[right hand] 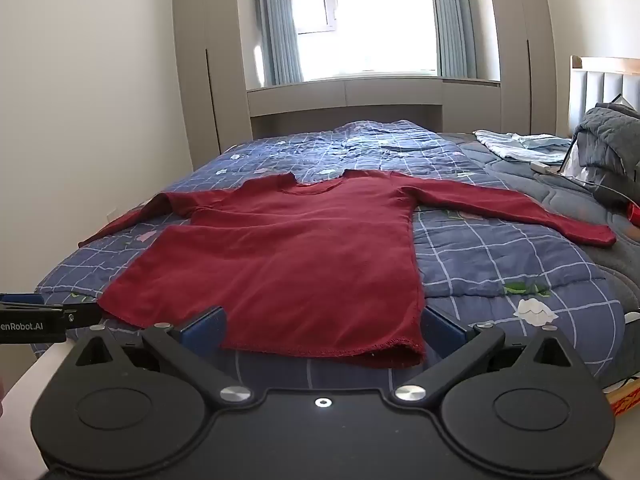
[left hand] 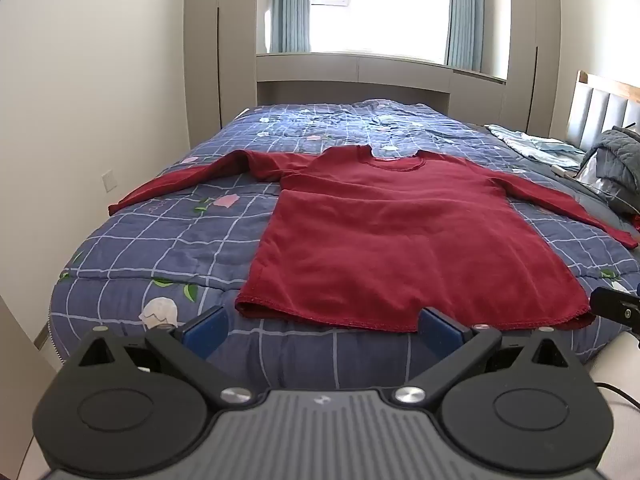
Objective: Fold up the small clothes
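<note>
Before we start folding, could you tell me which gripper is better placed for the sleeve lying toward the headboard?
Probably the right gripper: open at the dark red long-sleeved shirt's hem corner on that sleeve's side.

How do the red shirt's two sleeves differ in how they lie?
The left sleeve lies over the blue checked quilt, its cuff near the bed's edge. The right sleeve ends with its cuff at the grey bedding. Both lie flat, spread outward and unfolded.
</note>
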A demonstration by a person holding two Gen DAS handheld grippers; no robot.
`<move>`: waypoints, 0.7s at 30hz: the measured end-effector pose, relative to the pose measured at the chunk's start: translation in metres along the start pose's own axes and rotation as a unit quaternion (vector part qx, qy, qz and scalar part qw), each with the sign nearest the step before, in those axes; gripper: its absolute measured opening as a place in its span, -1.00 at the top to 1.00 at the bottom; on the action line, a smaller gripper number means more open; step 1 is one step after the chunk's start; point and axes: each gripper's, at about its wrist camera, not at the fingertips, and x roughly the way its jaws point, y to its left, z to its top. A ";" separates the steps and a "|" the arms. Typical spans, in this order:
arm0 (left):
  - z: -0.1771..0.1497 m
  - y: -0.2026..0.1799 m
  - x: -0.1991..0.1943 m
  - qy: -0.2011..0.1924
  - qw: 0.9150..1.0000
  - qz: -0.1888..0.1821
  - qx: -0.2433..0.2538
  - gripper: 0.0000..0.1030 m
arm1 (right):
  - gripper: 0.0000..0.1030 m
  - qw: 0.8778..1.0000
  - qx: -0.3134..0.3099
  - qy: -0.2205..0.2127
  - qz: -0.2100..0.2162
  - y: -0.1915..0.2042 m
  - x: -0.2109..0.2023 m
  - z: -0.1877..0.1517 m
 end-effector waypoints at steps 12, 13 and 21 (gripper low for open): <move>0.001 0.002 -0.003 0.000 1.000 0.000 -0.001 -0.99 | -0.99 1.000 0.001 0.000 -0.001 -0.003 0.000 0.001; 0.001 0.003 -0.004 0.000 1.000 0.000 -0.001 -0.99 | -0.99 1.000 -0.002 0.001 -0.001 0.000 0.002 0.001; 0.001 0.002 -0.003 -0.001 1.000 0.001 0.001 -0.99 | -0.99 1.000 -0.001 0.002 -0.001 0.000 0.002 0.001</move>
